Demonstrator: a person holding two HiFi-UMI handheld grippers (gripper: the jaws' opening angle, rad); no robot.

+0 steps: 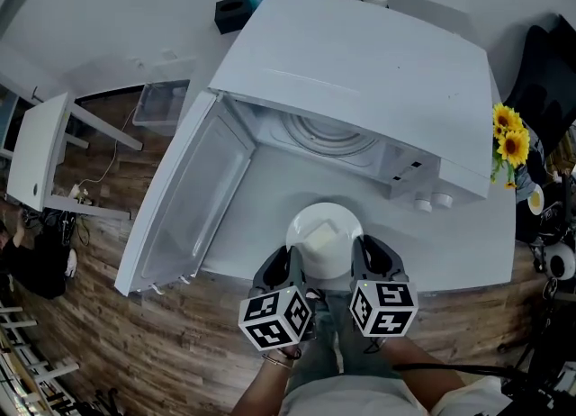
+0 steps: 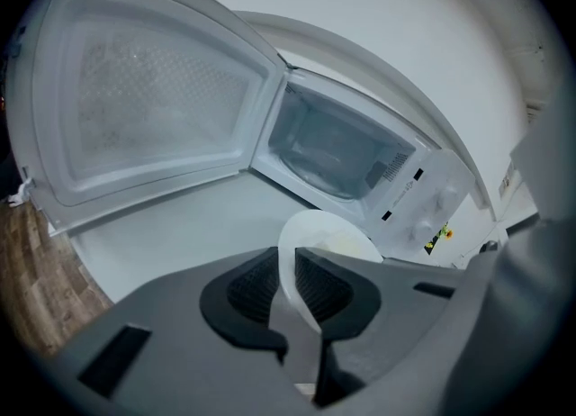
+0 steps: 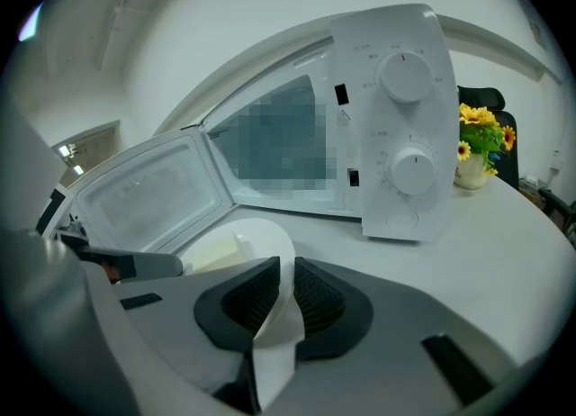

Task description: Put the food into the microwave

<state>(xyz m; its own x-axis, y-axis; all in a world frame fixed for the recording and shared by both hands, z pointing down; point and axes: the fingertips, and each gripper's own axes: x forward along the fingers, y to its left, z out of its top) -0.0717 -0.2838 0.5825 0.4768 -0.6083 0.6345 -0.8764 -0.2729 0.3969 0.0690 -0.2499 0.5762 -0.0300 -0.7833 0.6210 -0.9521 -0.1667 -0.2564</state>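
Left tongs (image 2: 286, 281), right tongs (image 3: 285, 290): each clamped on plate (image 1: 326, 225) rim | head view alone: marker cubes (image 1: 276, 317) | white tabletop (image 1: 270, 180); microwave (image 1: 360, 72) door open left; sunflowers (image 1: 508, 131) right; wood floor (image 1: 99, 333).

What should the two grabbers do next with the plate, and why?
Probably move the plate forward, kept level, into the microwave. The left gripper and right gripper each pinch its rim, the door stands wide open, and the food on it sits just outside the opening.

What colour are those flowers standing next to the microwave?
Yellow, with green leaves. The flowers show best in the right gripper view.
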